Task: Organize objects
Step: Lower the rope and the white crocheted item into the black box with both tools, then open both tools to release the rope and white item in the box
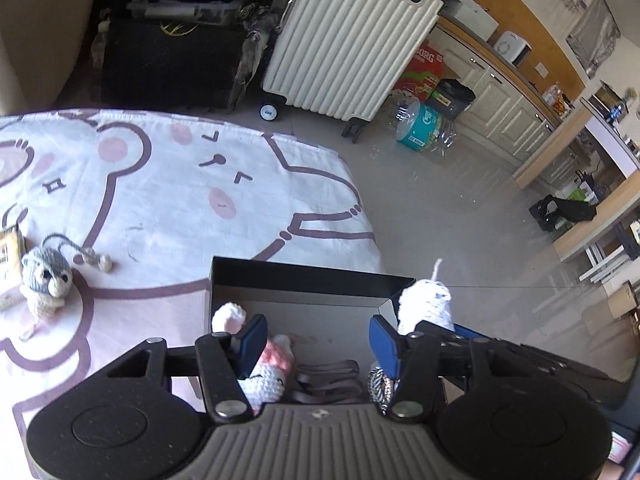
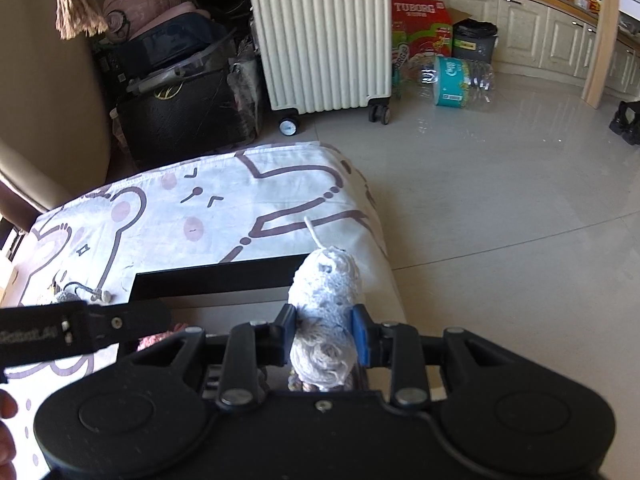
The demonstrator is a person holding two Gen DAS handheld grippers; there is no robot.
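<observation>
A black open box (image 1: 308, 278) sits on the bear-print cloth (image 1: 180, 200). Inside it lies a pink and white crochet bunny (image 1: 266, 376) beside grey straps (image 1: 328, 380). My left gripper (image 1: 318, 340) hangs open over the box, empty. My right gripper (image 2: 324, 332) is shut on a white crochet doll (image 2: 326, 288) and holds it above the box's right end (image 2: 216, 276); the doll also shows in the left wrist view (image 1: 426, 304). A grey crochet bear (image 1: 44, 278) sits on the cloth at the left.
A cream suitcase (image 1: 348, 36) and black bags (image 1: 172, 60) stand beyond the table. Water bottle packs (image 2: 452, 76) lie on the tiled floor. A paper packet (image 1: 10, 264) lies at the cloth's left edge. The table edge drops off at the right.
</observation>
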